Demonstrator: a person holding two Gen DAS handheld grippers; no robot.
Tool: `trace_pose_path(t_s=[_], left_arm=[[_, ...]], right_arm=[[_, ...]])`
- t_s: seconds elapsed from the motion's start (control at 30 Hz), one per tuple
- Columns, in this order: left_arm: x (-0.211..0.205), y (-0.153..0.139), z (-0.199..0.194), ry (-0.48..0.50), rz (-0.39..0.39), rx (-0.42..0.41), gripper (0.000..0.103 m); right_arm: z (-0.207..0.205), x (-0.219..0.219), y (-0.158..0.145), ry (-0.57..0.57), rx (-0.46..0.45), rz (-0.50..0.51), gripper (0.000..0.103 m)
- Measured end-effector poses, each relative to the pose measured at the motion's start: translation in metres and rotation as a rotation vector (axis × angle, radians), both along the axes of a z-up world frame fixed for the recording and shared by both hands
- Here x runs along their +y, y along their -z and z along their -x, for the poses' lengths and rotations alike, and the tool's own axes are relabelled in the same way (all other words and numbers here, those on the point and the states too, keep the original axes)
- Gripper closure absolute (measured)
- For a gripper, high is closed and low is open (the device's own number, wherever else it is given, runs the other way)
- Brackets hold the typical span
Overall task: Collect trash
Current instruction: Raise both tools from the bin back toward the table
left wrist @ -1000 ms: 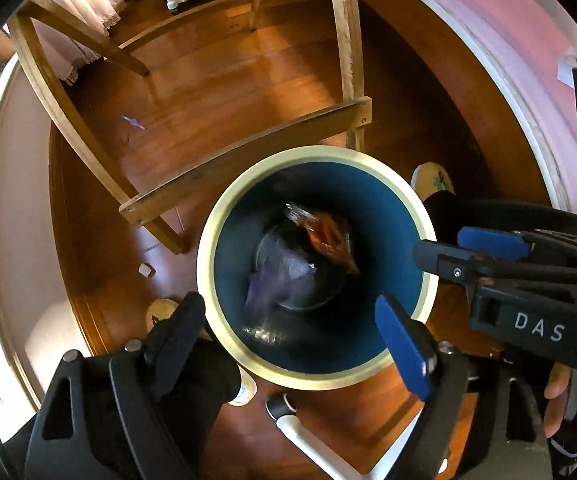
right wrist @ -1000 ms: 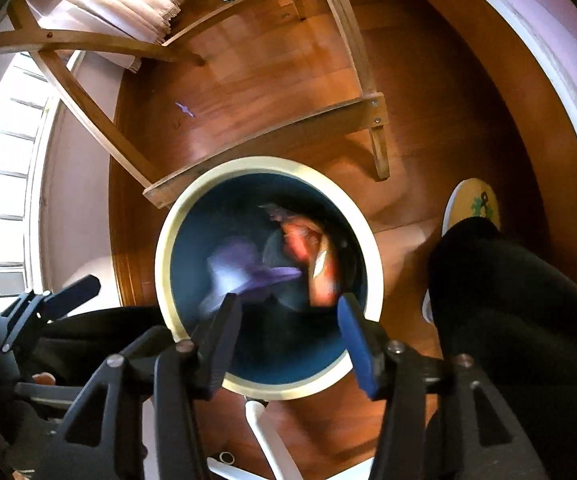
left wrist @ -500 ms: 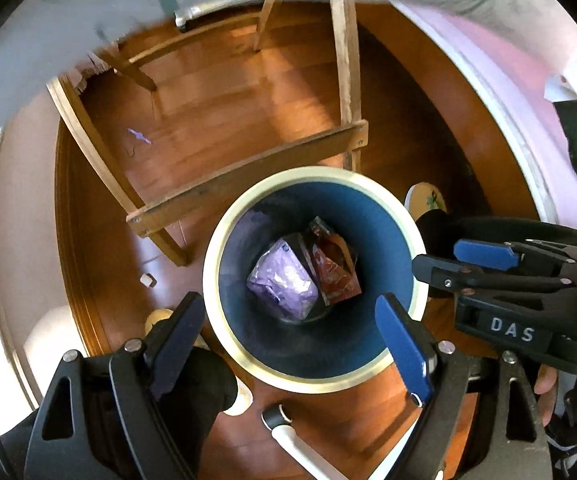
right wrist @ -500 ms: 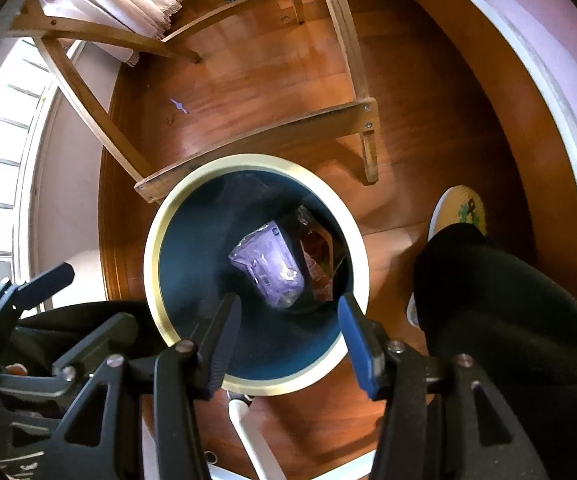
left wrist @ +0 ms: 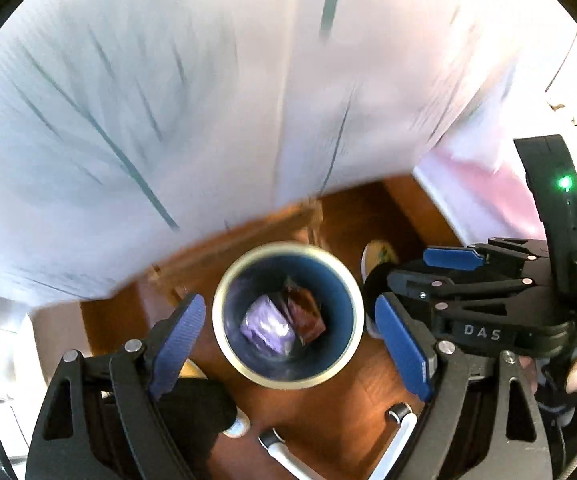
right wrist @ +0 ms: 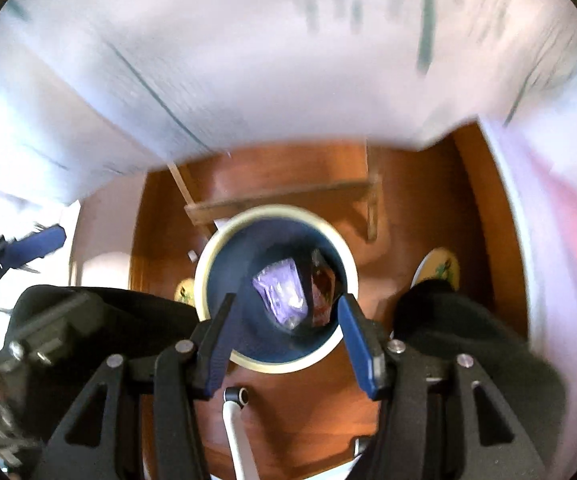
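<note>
A round bin with a dark blue inside and a cream rim [left wrist: 224, 332] [right wrist: 204, 264] stands on the wooden floor far below both grippers. At its bottom lie a purple wrapper [left wrist: 266, 324] [right wrist: 282, 290] and a red-brown wrapper [left wrist: 306, 312] [right wrist: 322, 292]. My left gripper [left wrist: 288, 340] is open, its blue pads wide apart with nothing between them. My right gripper [right wrist: 284, 328] is open too, narrower, and holds nothing. In the left wrist view the right gripper [left wrist: 420, 280] shows at the right, held by a hand.
A blurred white tablecloth with thin dark stripes [left wrist: 208, 100] [right wrist: 288, 60] fills the top of both views. Wooden frame bars [right wrist: 288, 196] stand just beyond the bin. A person's dark trouser legs [right wrist: 468, 340] and slippers [right wrist: 440, 266] flank it. A white tube [right wrist: 236, 432] lies near.
Both grippers have risen well above the bin, which now looks smaller. The tablecloth has come into the top of both views. The wrappers have settled at the bin's bottom.
</note>
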State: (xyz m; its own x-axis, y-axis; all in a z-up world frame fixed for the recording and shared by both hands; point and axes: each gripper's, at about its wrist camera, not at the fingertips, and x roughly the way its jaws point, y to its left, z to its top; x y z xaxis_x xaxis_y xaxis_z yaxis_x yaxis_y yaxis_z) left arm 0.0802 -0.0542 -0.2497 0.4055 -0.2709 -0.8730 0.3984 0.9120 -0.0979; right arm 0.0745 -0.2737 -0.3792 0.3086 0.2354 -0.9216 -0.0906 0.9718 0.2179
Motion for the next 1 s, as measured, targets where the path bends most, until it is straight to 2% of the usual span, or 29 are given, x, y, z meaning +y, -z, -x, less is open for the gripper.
trace_pose_path(t_s=[0.27, 0.33, 0.43, 0.53, 0.77, 0.87, 0.97, 1.0], left_arm=[[0.016, -0.119, 0.008, -0.012, 0.025, -0.206, 0.017], [0.016, -0.144, 0.006, -0.033, 0.015, -0.273, 0.017], [0.014, -0.178, -0.006, -0.042, -0.001, -0.317, 0.017], [0.012, -0.204, -0.027, -0.058, 0.025, -0.324, 0.017], [0.014, -0.240, -0.102, -0.131, 0.145, -0.262, 0.017], [0.012, -0.237, -0.141, -0.172, 0.161, -0.235, 0.017], [0.006, -0.222, -0.184, -0.220, 0.152, -0.190, 0.017], [0.006, -0.218, -0.194, -0.232, 0.144, -0.138, 0.017]], right_arm=[[0.018, -0.008, -0.139, -0.070, -0.284, -0.021, 0.052], [0.019, -0.010, -0.175, -0.099, -0.346, -0.062, 0.052], [0.012, -0.013, -0.218, -0.092, -0.420, -0.093, 0.052], [-0.006, -0.015, -0.258, -0.078, -0.483, -0.073, 0.052], [-0.068, -0.032, -0.294, 0.003, -0.486, -0.010, 0.052], [-0.099, -0.042, -0.295, 0.022, -0.484, -0.004, 0.052], [-0.136, -0.050, -0.288, 0.048, -0.459, -0.012, 0.052], [-0.149, -0.052, -0.284, 0.050, -0.453, -0.013, 0.052]])
